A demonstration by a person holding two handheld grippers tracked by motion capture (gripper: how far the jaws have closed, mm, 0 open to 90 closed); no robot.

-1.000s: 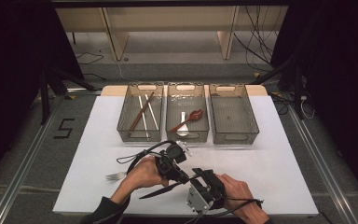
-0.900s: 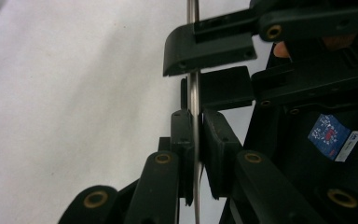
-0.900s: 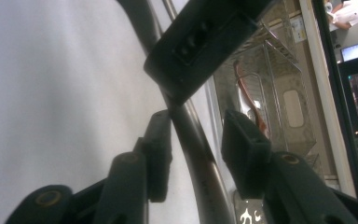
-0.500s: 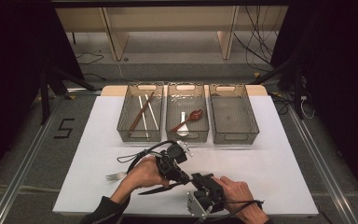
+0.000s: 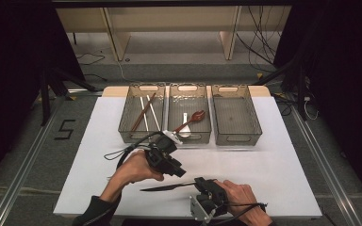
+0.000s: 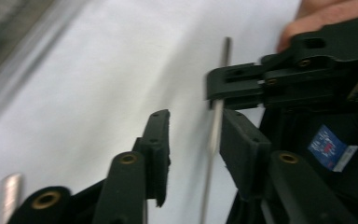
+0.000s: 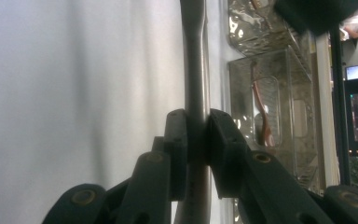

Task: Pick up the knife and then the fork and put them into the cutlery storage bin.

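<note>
Knife (image 5: 167, 187): right gripper (image 7: 196, 135) fingers clamp handle; left gripper (image 6: 193, 140) just opened.

In the right gripper view the knife (image 7: 195, 93) runs off the top edge and is blurred, so its tip cannot be made out, and the pads of the right tool (image 7: 196, 135) cover the stretch they clamp. In the left gripper view the whole picture is smeared; a metal piece (image 6: 8, 198) at the bottom left is cut off and cannot be identified. In the high view the person's right hand (image 5: 245, 200) is cut by the near edge.
</note>
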